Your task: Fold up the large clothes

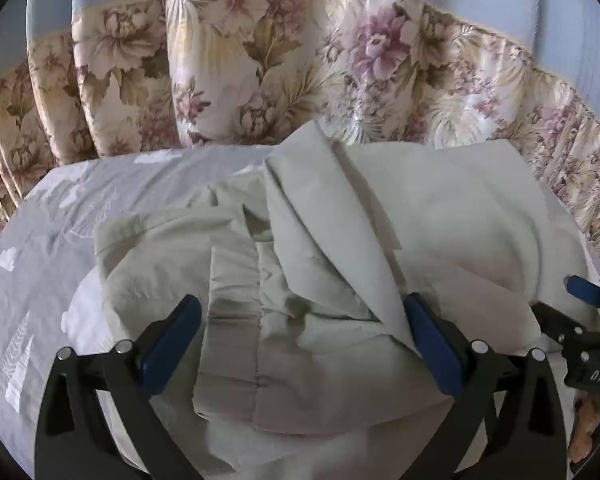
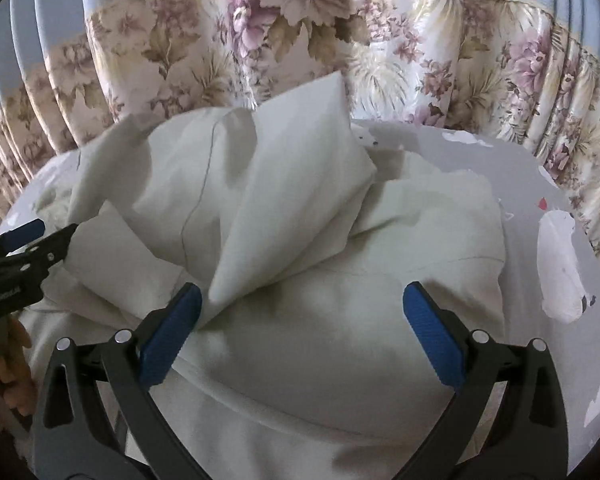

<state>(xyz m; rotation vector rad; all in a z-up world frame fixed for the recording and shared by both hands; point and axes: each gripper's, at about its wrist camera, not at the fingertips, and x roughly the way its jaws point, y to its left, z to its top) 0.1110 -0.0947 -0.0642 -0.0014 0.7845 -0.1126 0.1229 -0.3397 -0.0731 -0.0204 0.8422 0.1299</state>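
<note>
Left wrist view: the left gripper (image 1: 300, 344) has its blue fingers (image 1: 172, 344) spread wide apart over a crumpled pale green garment (image 1: 440, 216), and nothing is pinched between them. The inner face of the right-hand finger touches a folded flap of the cloth; the other finger sits just beside the rumpled fabric. The garment lies heaped on a bed with a grey sheet (image 1: 40, 240) printed with white shapes, and a flowered curtain (image 1: 300, 60) hangs behind it. At the right edge the right gripper (image 1: 588, 300) shows only in part, cut off by the frame. In the right wrist view, the right gripper (image 2: 300, 336) is likewise released, its fingers (image 2: 432, 336) wide apart above a smooth bulge of the garment (image 2: 340, 320); its left-hand finger touches the tip of a pointed fold that rises up the middle. The left gripper (image 2: 24, 252) appears at the left edge, mostly out of frame. Which part of the garment is sleeve or body cannot be made out, since the folds hide its shape.
</note>
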